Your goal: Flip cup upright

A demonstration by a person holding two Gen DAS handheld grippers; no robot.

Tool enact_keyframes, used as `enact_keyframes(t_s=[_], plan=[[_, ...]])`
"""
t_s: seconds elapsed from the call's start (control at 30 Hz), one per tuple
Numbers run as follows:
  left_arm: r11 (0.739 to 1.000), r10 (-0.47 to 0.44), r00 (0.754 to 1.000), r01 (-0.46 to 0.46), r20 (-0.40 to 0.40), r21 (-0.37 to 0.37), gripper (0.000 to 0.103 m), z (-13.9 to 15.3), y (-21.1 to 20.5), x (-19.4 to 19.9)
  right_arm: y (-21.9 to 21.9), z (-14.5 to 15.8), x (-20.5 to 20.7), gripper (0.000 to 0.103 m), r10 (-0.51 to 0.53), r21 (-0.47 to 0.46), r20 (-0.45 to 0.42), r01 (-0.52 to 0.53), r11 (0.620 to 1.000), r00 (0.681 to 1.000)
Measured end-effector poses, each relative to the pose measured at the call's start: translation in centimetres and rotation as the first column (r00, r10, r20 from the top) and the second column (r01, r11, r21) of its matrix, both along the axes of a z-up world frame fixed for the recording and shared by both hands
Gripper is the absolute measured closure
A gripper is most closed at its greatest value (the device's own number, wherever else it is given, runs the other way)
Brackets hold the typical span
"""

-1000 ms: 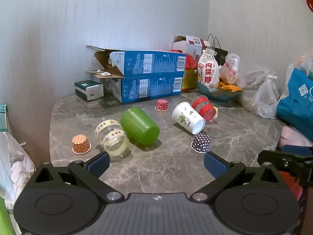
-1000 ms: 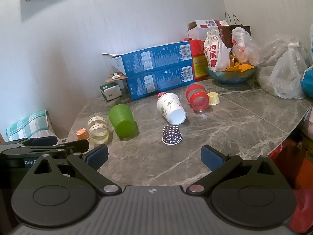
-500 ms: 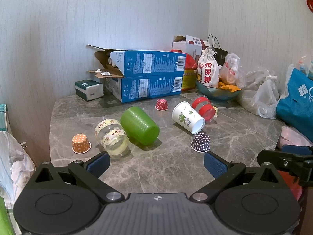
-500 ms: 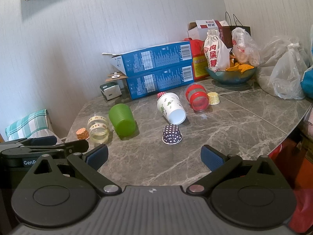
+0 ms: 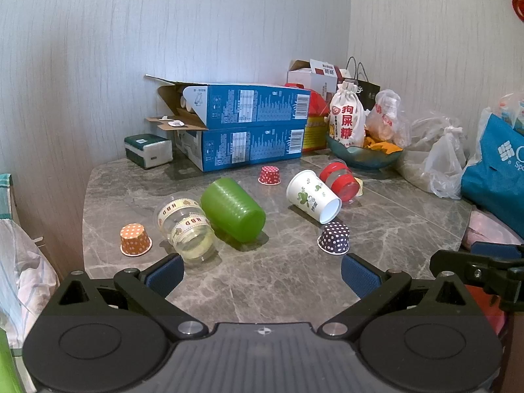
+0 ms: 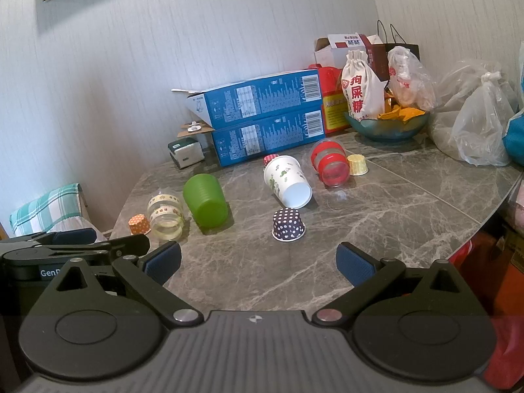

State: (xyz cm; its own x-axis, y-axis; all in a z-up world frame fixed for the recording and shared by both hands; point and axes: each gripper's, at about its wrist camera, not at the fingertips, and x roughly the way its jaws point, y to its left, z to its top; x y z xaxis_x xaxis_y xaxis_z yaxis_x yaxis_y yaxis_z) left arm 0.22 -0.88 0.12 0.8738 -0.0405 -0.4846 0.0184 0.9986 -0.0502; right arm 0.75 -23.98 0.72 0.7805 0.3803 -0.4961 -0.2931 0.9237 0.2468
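Observation:
Several cups lie on their sides on the grey marble table (image 5: pixel 281 281): a green plastic cup (image 5: pixel 233 209) (image 6: pixel 205 201), a clear cup with patterned bands (image 5: pixel 185 225) (image 6: pixel 165 214), a white paper cup with green print (image 5: pixel 312 195) (image 6: pixel 288 180) and a clear cup with red bands (image 5: pixel 339 177) (image 6: pixel 329 162). Small dotted paper cups stand upside down: orange (image 5: pixel 135 239), dark blue (image 5: pixel 334 237) (image 6: pixel 289 224), red (image 5: pixel 270 175). My left gripper (image 5: pixel 262 273) and right gripper (image 6: pixel 258 262) are open and empty at the table's near edge.
Two stacked blue boxes (image 5: pixel 252 127), a tissue pack (image 5: pixel 149 149), a bowl with bags (image 5: pixel 363 154), plastic bags (image 6: pixel 481 121) and a blue bag (image 5: pixel 494 170) crowd the back and right. A small yellow cup (image 6: pixel 357 164) stands by the red-banded cup.

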Motion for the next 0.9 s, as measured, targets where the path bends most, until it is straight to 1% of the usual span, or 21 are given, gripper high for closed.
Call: enact_keyframes(t_s=[0.3, 0.43, 0.57, 0.9], plan=[[1.0, -0.009, 1.0, 0.009, 0.011, 0.001, 0.0, 0.4, -0.5, -0.8, -0.4, 0.2, -0.3, 0.001, -0.013, 0.018, 0.015, 0.013, 1.0, 1.0], [0.999, -0.021, 1.0, 0.021, -0.01, -0.029, 0.0, 0.4, -0.3, -0.7, -1.0, 0.1, -0.2, 0.001, -0.022, 0.035, 0.011, 0.021, 0.999, 1.0], [0.999, -0.02, 1.0, 0.019, -0.018, -0.035, 0.0, 0.3, -0.3, -0.4, -1.5, -0.3, 0.1, 0.001, -0.022, 0.049, -0.005, 0.022, 0.999, 1.0], [0.999, -0.021, 0.999, 0.02, -0.04, -0.026, 0.0, -0.1, -1.5, 1.4, -1.8, -1.8, 1.3, 0.001, 0.003, 0.048, -0.039, -0.001, 0.999, 0.999]])
